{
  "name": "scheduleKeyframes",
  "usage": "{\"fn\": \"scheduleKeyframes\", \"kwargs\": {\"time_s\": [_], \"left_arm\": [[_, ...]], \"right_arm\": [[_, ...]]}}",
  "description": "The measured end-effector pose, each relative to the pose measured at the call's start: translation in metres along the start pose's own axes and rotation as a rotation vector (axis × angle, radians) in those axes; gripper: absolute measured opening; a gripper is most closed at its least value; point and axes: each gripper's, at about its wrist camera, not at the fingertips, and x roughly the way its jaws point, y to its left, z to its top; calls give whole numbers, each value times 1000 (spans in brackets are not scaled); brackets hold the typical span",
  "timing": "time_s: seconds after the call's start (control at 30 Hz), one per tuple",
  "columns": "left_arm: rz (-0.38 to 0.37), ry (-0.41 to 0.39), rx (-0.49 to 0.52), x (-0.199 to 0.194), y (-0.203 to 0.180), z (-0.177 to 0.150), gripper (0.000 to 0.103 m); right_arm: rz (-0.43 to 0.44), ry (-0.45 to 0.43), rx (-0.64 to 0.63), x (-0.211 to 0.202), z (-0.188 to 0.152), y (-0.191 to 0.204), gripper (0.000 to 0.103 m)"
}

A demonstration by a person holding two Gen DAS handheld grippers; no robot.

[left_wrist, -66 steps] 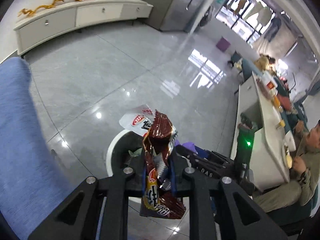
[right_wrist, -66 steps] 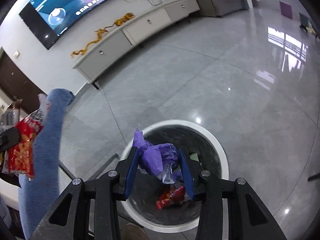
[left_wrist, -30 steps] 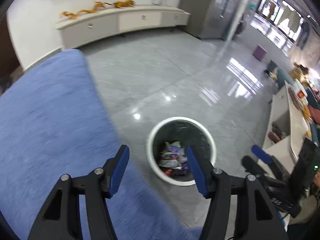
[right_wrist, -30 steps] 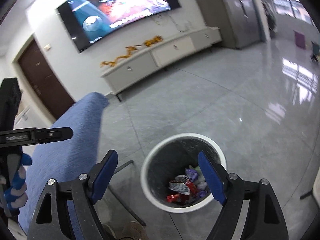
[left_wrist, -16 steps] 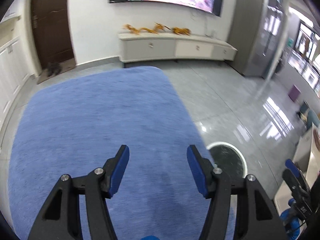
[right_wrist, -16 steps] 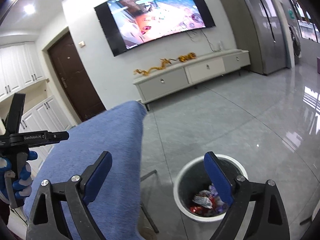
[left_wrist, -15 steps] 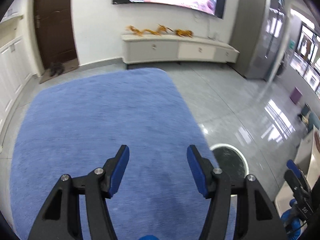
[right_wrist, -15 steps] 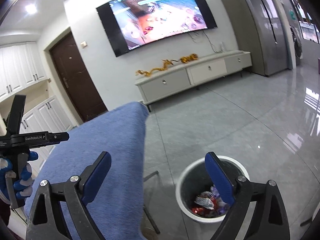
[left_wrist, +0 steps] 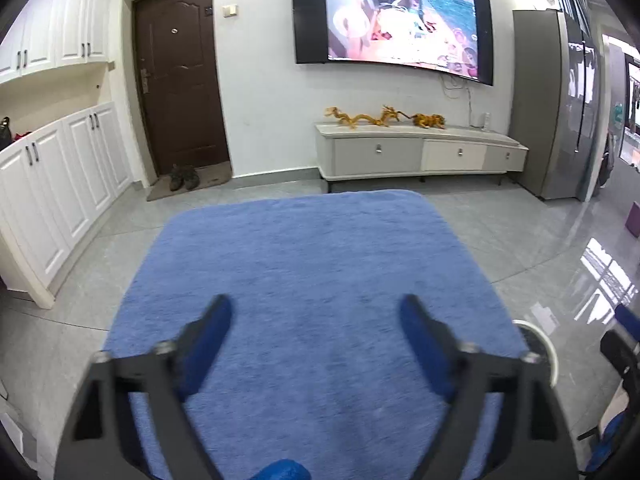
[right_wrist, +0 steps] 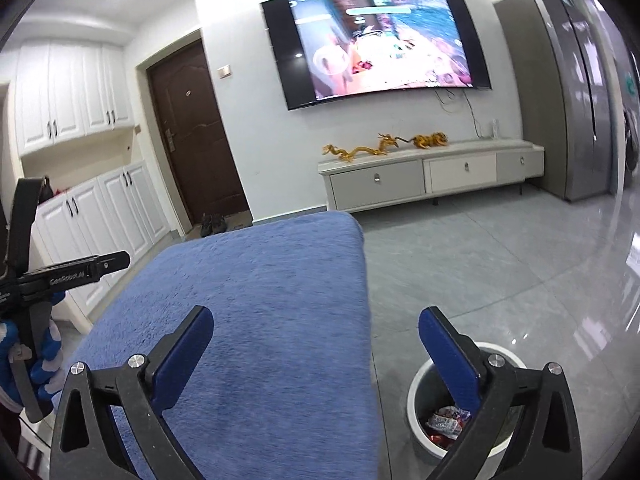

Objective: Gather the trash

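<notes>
Both tools empty. Left gripper (left_wrist: 316, 330) fingers spread wide, nothing between them; right gripper (right_wrist: 316, 344) likewise wide apart and holding nothing.

Round white-rimmed trash bin (right_wrist: 424, 432) stands on the grey tiled floor (right_wrist: 500, 272), just off the right edge of the blue fuzzy cloth-covered surface (right_wrist: 260, 300). In the right wrist view it sits low and right, partly behind the right finger; crumpled snack wrappers (right_wrist: 444, 420) lie inside. In the left wrist view only an arc of the bin's rim (left_wrist: 540, 340) shows past the surface's right edge.

Right gripper is nearer the bin.

No loose trash visible on the surface in either view, so no piece to give a long axis or heading for. The bin is round, mouth facing up. Judgement: collection looks finished or near it.
</notes>
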Motion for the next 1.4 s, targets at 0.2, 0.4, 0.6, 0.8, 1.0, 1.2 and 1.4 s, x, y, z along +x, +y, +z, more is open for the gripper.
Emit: {"fn": "scheduleKeyframes", "kwargs": {"time_s": [0.2,0.4,0.6,0.8,1.0,1.2,1.4], "left_arm": [[2,-39,2,-9,18,-15,99],[-9,-68,12,-3,16,-20,102],[-37,-54,21,11,8,-25,102],[-62,-42,47,25,-4,-27,102],[-79,-33,75,37,-16,-27,102],[-104,2,93,48,-29,-32,102],[-27,27,157,56,-54,-38,103]], "right_arm": [[-66,-4,-68,9,2,46,103],[-150,-25,-112,15,1,65,103],[-218,-11,-108,27,2,66,103],[-257,-1,-98,36,3,59,103],[-275,18,-78,45,5,55,103],[-296,35,-65,54,3,48,103],[-324,70,-39,60,-5,34,103]]}}
